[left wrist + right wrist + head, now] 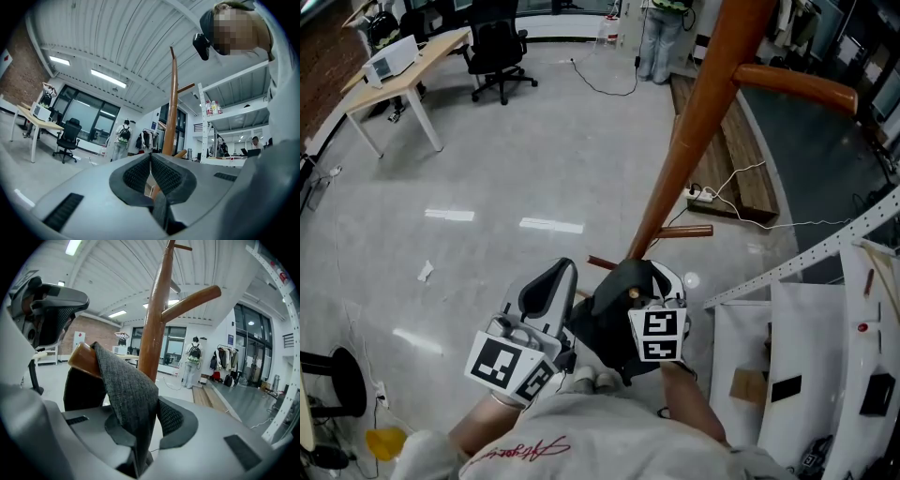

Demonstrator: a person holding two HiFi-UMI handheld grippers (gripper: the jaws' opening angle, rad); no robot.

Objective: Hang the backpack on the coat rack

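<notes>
1. The right hand-held gripper is squeezed shut on the grey cloth strap of the dark grey fabric backpack.
2. The strap lies over a peg of the tall brown wooden coat rack.
3. The left hand-held gripper is closed on a dark strip.

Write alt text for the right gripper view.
The right tongs are shut on a grey fabric backpack strap that is draped over a low wooden peg of the coat rack. The rack's pole rises behind, another peg branching up to the right.
</notes>
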